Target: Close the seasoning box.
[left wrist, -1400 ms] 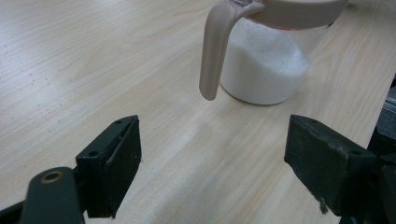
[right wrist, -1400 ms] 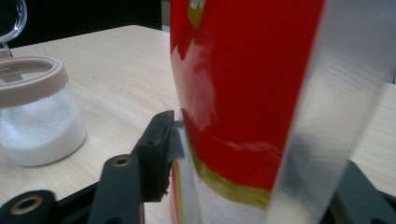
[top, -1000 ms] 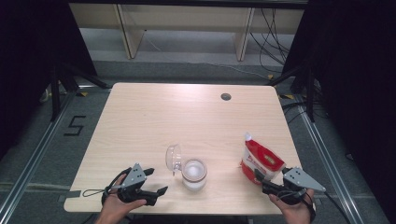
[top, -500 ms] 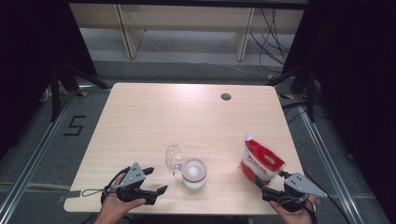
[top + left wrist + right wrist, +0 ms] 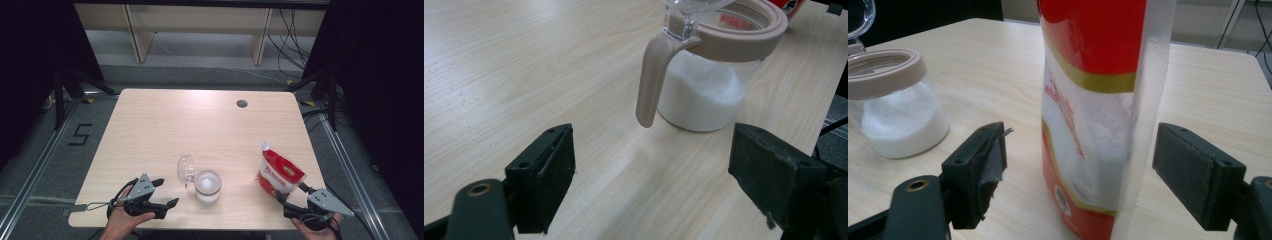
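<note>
Nearest the person, two grippers sit at the tabletop's (image 5: pixel 150 125) front edge: the left gripper (image 5: pixel 166 192) rests with its jaws spread wide and empty, aimed at the one glass jar (image 5: pixel 207 186) of white grains just ahead of it. The right gripper (image 5: pixel 290 196) has just been opening its jaws, which now stand wide on either side of the one red-and-clear pouch (image 5: pixel 279 172) without pressing it. The pouch stands upright near the right front corner, well apart from the jar, whose clear lid (image 5: pixel 185 169) is tipped open; farther back lies one small dark hole (image 5: pixel 242 104).
</note>
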Available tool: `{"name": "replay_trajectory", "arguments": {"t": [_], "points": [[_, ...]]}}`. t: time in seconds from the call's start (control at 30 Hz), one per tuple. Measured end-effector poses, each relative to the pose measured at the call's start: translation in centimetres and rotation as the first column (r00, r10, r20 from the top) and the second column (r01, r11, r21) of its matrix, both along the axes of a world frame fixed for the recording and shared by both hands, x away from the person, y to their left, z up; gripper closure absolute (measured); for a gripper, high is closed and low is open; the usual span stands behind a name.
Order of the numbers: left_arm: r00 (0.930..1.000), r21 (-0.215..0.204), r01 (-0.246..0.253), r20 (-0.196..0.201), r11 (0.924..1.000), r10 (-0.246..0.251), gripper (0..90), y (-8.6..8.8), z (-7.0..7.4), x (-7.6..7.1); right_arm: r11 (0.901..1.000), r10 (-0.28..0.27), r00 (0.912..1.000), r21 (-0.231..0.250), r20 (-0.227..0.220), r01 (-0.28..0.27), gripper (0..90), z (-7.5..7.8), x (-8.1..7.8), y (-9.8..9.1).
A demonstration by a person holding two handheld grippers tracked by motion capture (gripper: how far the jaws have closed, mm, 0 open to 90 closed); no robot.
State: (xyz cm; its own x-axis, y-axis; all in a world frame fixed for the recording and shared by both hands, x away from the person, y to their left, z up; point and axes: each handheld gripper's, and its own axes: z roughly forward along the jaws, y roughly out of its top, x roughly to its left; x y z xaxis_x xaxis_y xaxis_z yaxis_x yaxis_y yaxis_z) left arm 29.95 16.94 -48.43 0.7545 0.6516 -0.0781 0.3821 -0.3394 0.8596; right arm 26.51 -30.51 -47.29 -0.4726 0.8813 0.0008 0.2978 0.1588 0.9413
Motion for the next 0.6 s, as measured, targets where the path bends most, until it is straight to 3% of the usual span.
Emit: {"name": "replay_trajectory", "arguments": {"t": [0.07, 0.1, 0.2, 0.3, 0.4, 0.53, 0.6], "points": [[0.9998, 0.015, 0.01, 0.016, 0.9998, -0.011, 18.4, 0.0, 0.1, 0.3, 0.9998, 0.008, 0.9998, 0.02, -0.02, -0.007, 22.5, -0.1, 0.0, 0.1], [1.0, 0.018, 0.001, -0.001, 0.9998, -0.001, 18.5, 0.0, 0.1, 0.3, 0.9999, 0.015, 0.9992, 0.006, -0.036, -0.015, 22.7, 0.0, -0.1, 0.0], [1.0, -0.012, 0.0, 0.003, 0.9999, 0.0, 20.0, -0.3, 0.3, 0.3, 0.9996, 0.021, 0.9991, 0.019, -0.036, -0.02, 22.8, 0.0, 0.0, 0.0], [0.9996, 0.001, 0.016, 0.023, 0.9999, -0.016, 22.6, -0.1, 0.7, 0.5, 0.9998, 0.018, 0.9993, 0.005, -0.034, -0.018, 22.9, 0.0, 0.0, -0.1], [1.0, -0.007, -0.001, 0.01, 1.0, 0.001, 25.6, -0.2, 0.9, 0.4, 0.9999, -0.009, 0.9988, 0.006, -0.049, 0.009, 23.9, 0.0, -0.2, -0.1], [0.9994, 0.007, 0.017, 0.032, 0.9998, -0.017, 30.6, 0.0, 1.2, 0.6, 0.9997, -0.016, 0.9996, 0.017, -0.024, 0.017, 24.6, 0.1, -0.2, 0.0], [0.9997, -0.009, -0.001, 0.022, 1.0, 0.001, 34.5, 0.0, 1.4, 0.5, 0.9999, 0.004, 0.9991, 0.012, -0.043, -0.003, 24.7, 0.2, -0.2, -0.1]]}}
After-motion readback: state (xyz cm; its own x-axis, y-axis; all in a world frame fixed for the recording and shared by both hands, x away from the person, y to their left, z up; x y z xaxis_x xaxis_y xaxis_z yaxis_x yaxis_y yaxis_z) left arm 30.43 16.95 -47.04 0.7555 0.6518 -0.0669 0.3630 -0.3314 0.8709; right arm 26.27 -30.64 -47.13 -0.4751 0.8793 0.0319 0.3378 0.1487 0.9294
